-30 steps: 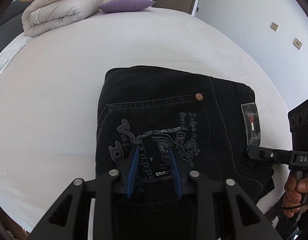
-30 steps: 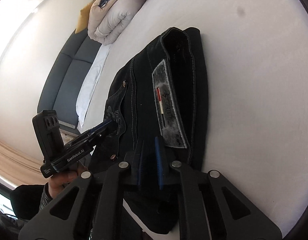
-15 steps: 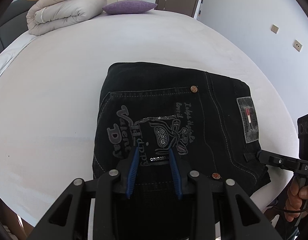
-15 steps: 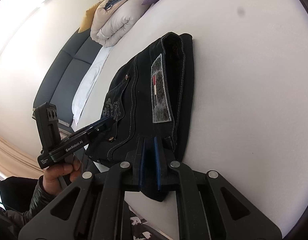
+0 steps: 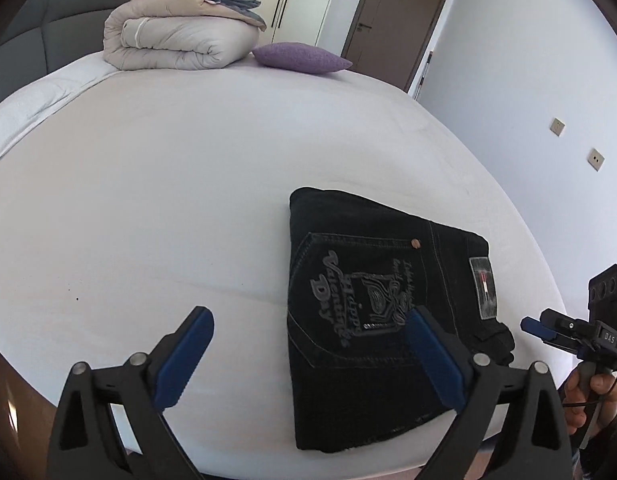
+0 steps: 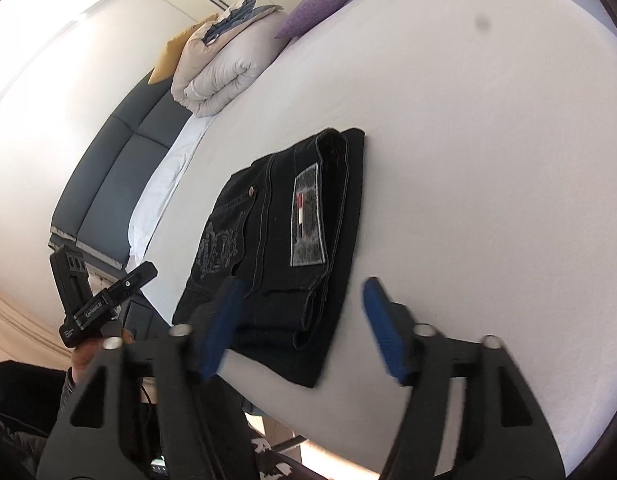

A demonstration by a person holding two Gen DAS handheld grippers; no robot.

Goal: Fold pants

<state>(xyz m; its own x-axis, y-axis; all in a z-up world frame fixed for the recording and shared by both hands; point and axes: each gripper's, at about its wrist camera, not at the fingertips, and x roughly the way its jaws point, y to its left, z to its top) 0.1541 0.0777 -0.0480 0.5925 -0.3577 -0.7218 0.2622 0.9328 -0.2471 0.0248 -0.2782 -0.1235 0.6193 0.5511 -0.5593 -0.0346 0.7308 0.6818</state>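
Observation:
Black jeans (image 5: pixel 372 304) lie folded into a compact rectangle on the white bed (image 5: pixel 168 184), near its front edge, embroidered back pocket and grey waist patch facing up. They also show in the right wrist view (image 6: pixel 284 240). My left gripper (image 5: pixel 308 344) is open and empty, raised just above the front of the bed, its right finger over the jeans' near part. My right gripper (image 6: pixel 300 320) is open and empty, above the jeans' waistband end. The right gripper also shows at the left wrist view's right edge (image 5: pixel 548 330), and the left gripper in the right wrist view (image 6: pixel 142 274).
A rolled beige duvet (image 5: pixel 176 40) with a yellow pillow and a purple cushion (image 5: pixel 300 58) sit at the far end of the bed. A dark grey headboard (image 6: pixel 108 176) stands to the left. A brown door (image 5: pixel 396 20) and white wall are beyond.
Both grippers let go of the jeans, opened wide and pulled back from them. The jeans now lie flat on the bed.

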